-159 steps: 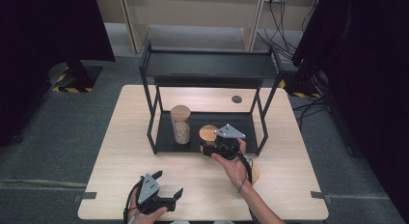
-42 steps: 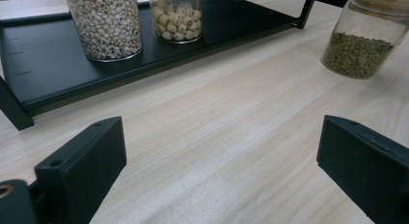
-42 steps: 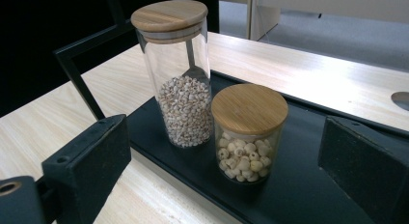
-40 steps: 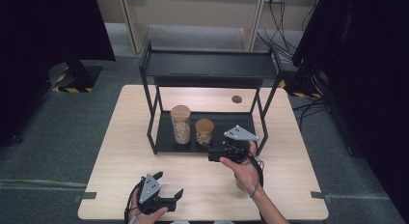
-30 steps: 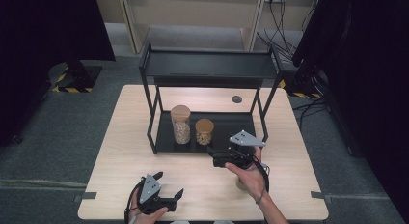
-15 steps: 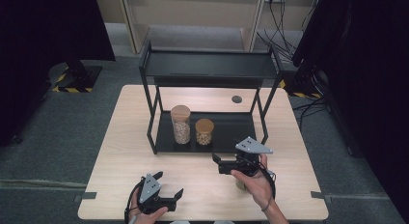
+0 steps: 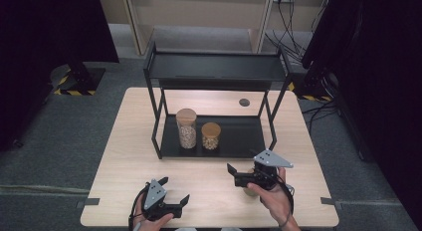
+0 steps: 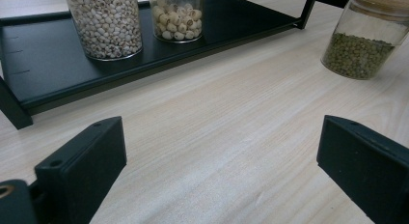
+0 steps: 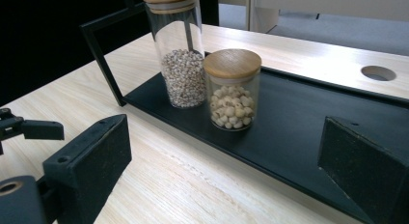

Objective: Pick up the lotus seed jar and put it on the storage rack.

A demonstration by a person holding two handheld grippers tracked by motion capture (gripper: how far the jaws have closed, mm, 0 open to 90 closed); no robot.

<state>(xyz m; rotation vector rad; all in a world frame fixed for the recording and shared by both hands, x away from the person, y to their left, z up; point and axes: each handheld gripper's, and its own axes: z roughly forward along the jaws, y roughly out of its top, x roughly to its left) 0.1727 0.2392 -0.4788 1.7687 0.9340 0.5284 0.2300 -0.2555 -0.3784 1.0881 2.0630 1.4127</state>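
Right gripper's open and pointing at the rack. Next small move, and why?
Probably turn the right gripper down toward the green-bean jar and bring its open jaws around the glass. That jar stands on the table by the right hand, outside the rack, while the tall jar and the short jar already stand on the lower shelf.
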